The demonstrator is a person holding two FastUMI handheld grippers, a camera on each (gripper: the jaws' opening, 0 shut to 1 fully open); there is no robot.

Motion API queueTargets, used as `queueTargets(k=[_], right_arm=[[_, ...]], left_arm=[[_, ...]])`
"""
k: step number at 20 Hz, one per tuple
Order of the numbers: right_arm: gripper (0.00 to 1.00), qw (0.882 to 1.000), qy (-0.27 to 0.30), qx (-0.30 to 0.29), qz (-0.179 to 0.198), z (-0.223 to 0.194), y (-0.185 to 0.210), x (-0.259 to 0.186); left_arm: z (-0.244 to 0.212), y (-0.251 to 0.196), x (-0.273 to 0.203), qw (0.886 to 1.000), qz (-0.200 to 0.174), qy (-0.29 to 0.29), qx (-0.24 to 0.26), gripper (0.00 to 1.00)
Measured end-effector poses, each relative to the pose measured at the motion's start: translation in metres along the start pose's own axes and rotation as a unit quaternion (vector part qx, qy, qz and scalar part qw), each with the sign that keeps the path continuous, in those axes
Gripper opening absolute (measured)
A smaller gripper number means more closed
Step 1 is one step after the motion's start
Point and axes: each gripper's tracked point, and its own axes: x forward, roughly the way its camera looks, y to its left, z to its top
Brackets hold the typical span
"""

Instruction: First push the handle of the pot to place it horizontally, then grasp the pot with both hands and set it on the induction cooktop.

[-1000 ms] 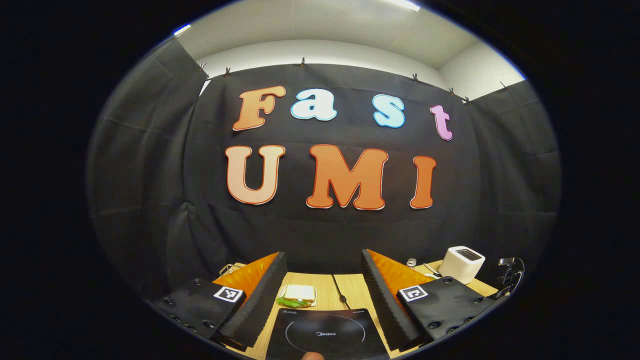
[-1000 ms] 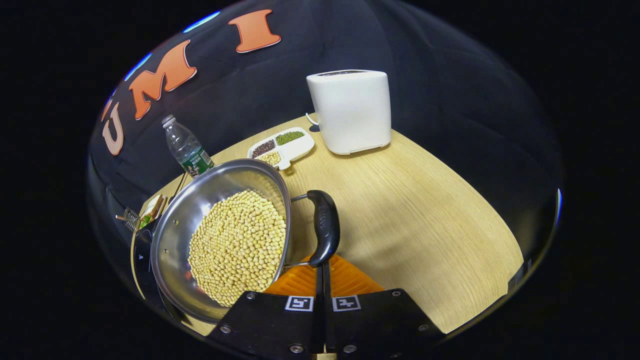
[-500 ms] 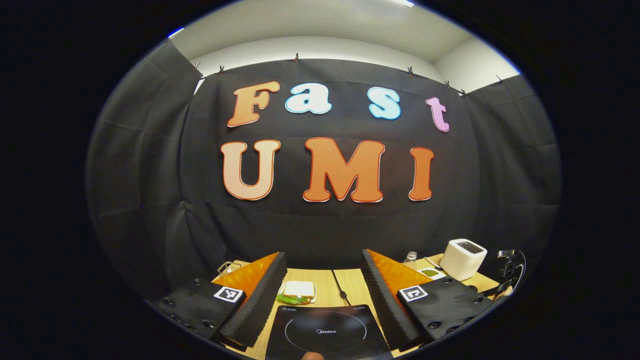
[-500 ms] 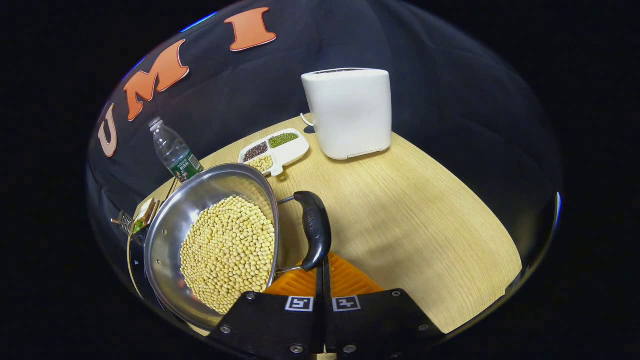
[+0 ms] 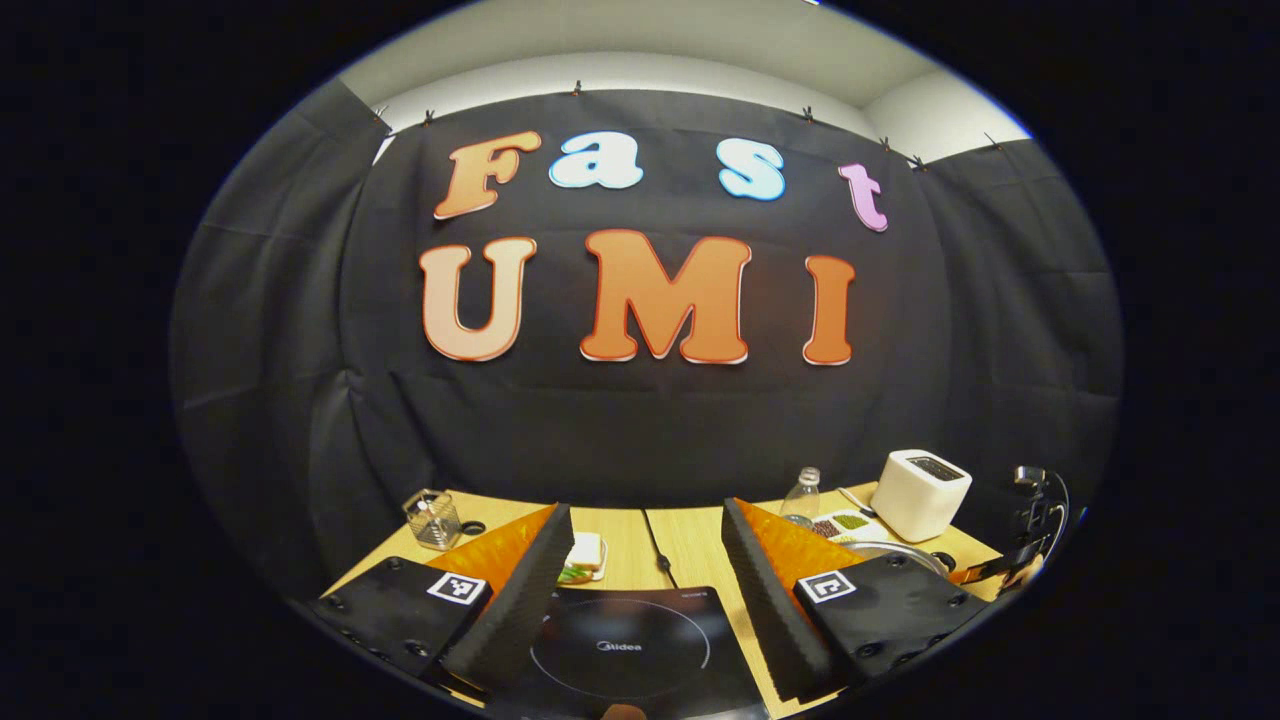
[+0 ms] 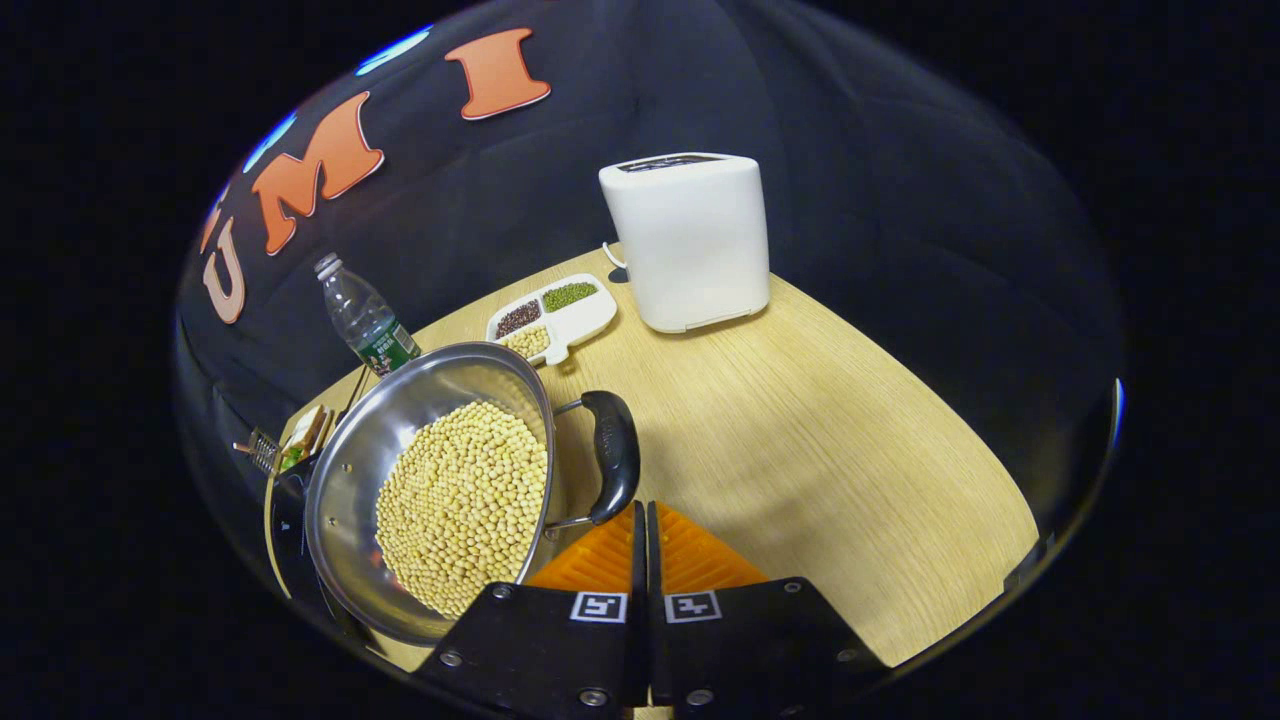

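A steel pot (image 6: 450, 490) full of yellow soybeans stands on the wooden table (image 6: 820, 430), its left side over the black induction cooktop (image 6: 283, 520). Its black side handle (image 6: 612, 455) points towards me. My right gripper (image 6: 641, 510) is shut with nothing between its fingers, its tips just right of the handle's near end; I cannot tell if they touch. My left gripper (image 5: 645, 510) is open above the cooktop (image 5: 620, 650), nothing in it. In the left gripper view the pot's rim (image 5: 905, 550) shows at the right.
A white toaster (image 6: 690, 240), a divided bean tray (image 6: 550, 315) and a water bottle (image 6: 365, 320) stand behind the pot. A sandwich plate (image 5: 583, 557) and a wire basket (image 5: 433, 518) sit beyond the cooktop. Bare table lies right of the pot.
The right gripper has drawn back a little, so the handle's end no longer overlaps its fingertips. The left gripper's view has dipped, showing more of the table and cooktop.
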Motion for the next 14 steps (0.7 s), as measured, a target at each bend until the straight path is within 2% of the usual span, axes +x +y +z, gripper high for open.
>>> queueTargets(k=[4, 5, 6, 7, 8, 9, 10, 11, 14], right_arm=[[0.04, 1.0, -0.025, 0.003, 0.004, 0.015, -0.005, -0.015], [0.12, 0.999, -0.035, 0.0, 0.002, 0.02, -0.008, -0.017], [0.12, 0.999, -0.042, -0.003, 0.001, 0.025, -0.009, -0.019], [0.3, 0.999, -0.049, -0.006, -0.003, 0.027, -0.011, -0.021], [0.38, 0.998, -0.056, -0.012, -0.008, 0.03, -0.013, -0.021], [0.55, 0.998, -0.062, -0.019, -0.011, 0.034, -0.013, -0.023], [0.6, 0.997, -0.072, -0.024, -0.006, 0.04, -0.01, -0.023], [0.71, 0.996, -0.08, -0.025, 0.002, 0.044, -0.004, -0.024], [0.87, 0.995, -0.093, -0.036, 0.022, 0.053, 0.014, -0.021]], left_arm=[[-0.066, -0.037, 0.025, 0.997, -0.034, 0.061, -0.032, 0.98], [-0.082, -0.044, 0.033, 0.996, -0.039, 0.074, -0.032, 0.98], [-0.095, -0.051, 0.038, 0.995, -0.043, 0.085, -0.03, 0.97], [-0.11, -0.06, 0.045, 0.994, -0.048, 0.093, -0.029, 0.98], [-0.12, -0.07, 0.051, 0.993, -0.055, 0.1, -0.029, 0.99], [-0.131, -0.082, 0.056, 0.992, -0.065, 0.106, -0.029, 0.99], [-0.141, -0.092, 0.061, 0.991, -0.073, 0.111, -0.026, 0.99], [-0.154, -0.103, 0.069, 0.99, -0.081, 0.117, -0.022, 0.99], [-0.177, -0.127, 0.088, 0.986, -0.101, 0.136, -0.011, 0.99]])
